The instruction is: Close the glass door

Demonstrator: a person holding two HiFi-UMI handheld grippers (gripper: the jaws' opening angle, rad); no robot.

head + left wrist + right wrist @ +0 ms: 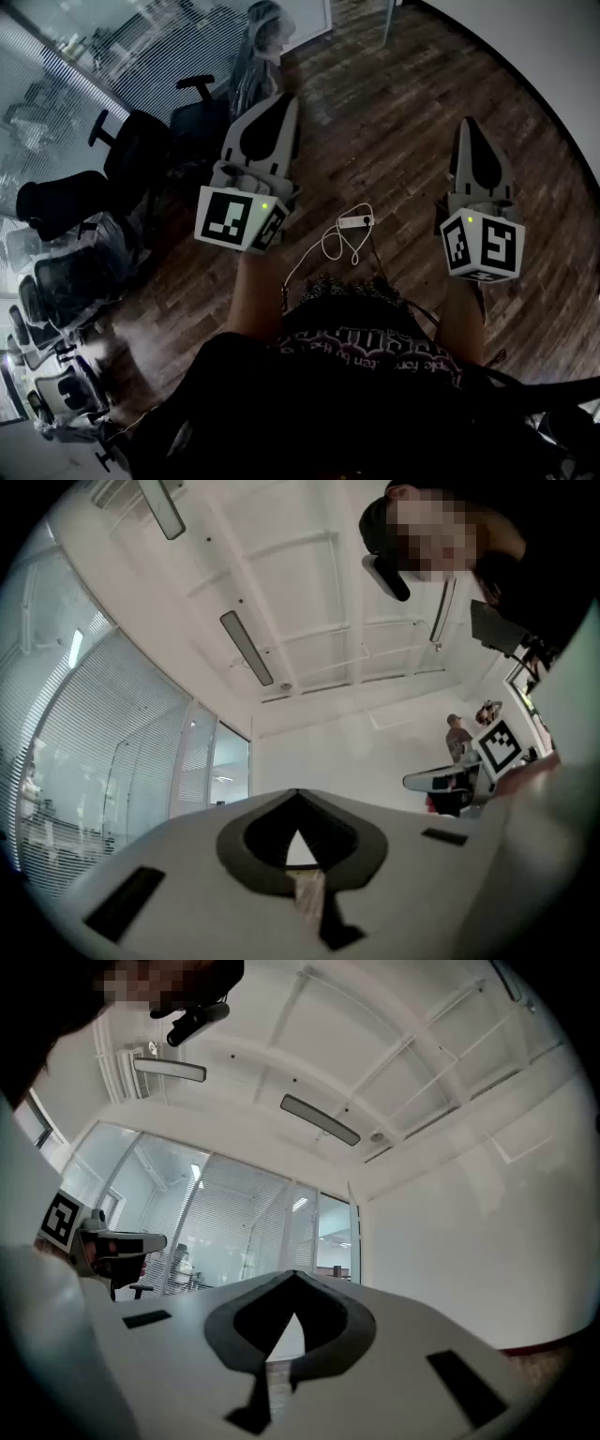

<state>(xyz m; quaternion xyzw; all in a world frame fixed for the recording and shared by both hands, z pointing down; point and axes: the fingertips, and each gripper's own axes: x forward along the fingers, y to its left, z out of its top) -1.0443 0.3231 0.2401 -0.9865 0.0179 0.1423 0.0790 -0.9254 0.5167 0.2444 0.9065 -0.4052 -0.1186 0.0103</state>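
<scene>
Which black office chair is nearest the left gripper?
The chair with the armrest, just left of the left gripper tip. The other black chairs stand farther off, toward the head view's left edge.

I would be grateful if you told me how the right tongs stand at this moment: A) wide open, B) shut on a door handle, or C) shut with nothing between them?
C: in the right gripper view the right tongs have their tips touching, and nothing is gripped between them.
</scene>
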